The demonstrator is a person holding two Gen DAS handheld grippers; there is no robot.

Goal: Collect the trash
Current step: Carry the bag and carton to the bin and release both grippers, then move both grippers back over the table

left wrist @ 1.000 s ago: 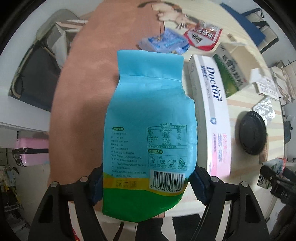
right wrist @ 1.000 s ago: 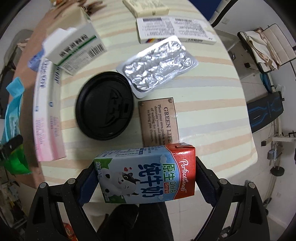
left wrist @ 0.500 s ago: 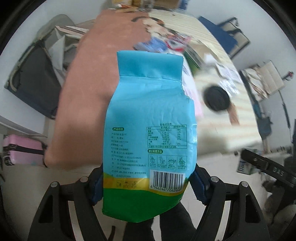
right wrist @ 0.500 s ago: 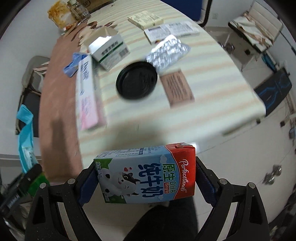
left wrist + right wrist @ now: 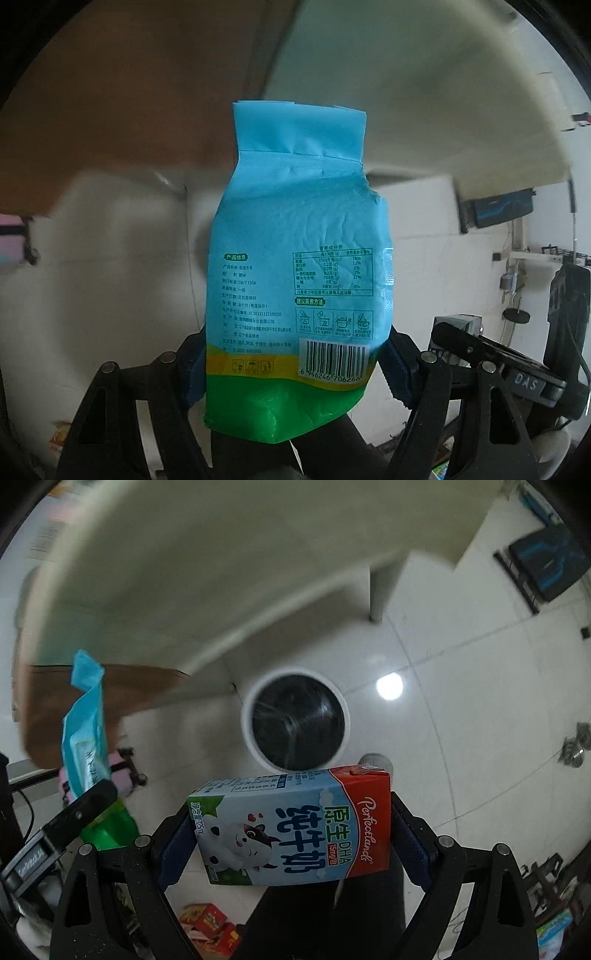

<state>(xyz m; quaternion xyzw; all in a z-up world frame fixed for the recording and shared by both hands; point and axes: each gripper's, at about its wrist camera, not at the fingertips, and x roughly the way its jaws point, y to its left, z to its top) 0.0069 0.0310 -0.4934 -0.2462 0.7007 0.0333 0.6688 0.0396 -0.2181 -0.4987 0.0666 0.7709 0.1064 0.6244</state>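
Observation:
My left gripper is shut on a blue and green food pouch, held upright with its barcode side facing the camera. My right gripper is shut on a small milk carton, lying sideways between the pads. A white round trash bin with a dark liner stands on the floor just beyond the carton. The pouch and the left gripper show at the left of the right wrist view. The right gripper shows at the lower right of the left wrist view.
The table edge hangs above the bin, with a table leg to the right. The floor is white tile. A pink case sits at the left. Red packets lie on the floor near me.
Both grippers have swung away from the tabletop and down toward the floor, still holding the pouch and the carton. The trash bin has come into view under the right gripper.

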